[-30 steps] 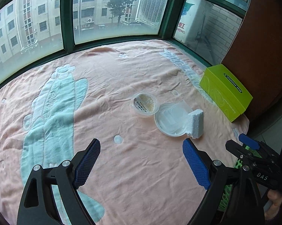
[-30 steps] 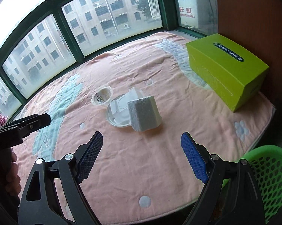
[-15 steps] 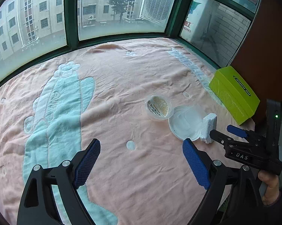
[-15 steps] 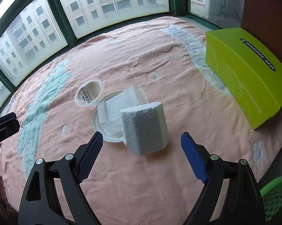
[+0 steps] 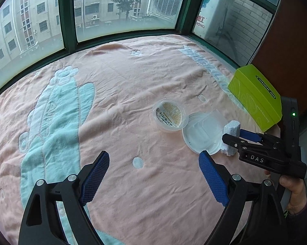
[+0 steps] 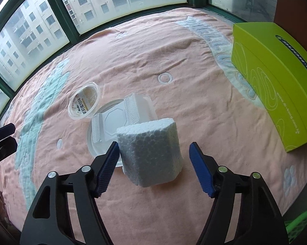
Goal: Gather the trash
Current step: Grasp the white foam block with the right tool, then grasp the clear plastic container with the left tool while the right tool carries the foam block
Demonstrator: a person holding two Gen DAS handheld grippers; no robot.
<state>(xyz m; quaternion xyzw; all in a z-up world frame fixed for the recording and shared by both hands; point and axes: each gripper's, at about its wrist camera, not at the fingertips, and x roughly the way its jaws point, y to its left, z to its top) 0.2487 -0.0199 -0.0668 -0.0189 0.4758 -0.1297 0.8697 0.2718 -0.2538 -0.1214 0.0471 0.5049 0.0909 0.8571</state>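
A white foam block (image 6: 151,153) stands on the pink blanket. My right gripper (image 6: 155,165) is open with the block between its jaws; the left pad is at the block's side, the right pad is apart from it. In the left wrist view the right gripper (image 5: 238,136) reaches the foam block (image 5: 231,128) from the right. Behind the block lie a clear plastic tray on a white lid (image 6: 120,120) and a clear cup with a yellow label (image 6: 85,102). My left gripper (image 5: 153,175) is open and empty above bare blanket, short of the cup (image 5: 170,115) and lid (image 5: 202,132).
A lime-green box (image 6: 276,75) lies at the right edge of the blanket (image 5: 112,94), also in the left wrist view (image 5: 255,96). A green mesh basket (image 6: 298,224) sits below the edge at bottom right. Windows border the far side.
My right gripper has moved forward until the foam block sits between its jaws. My left gripper has shifted slightly, still open.
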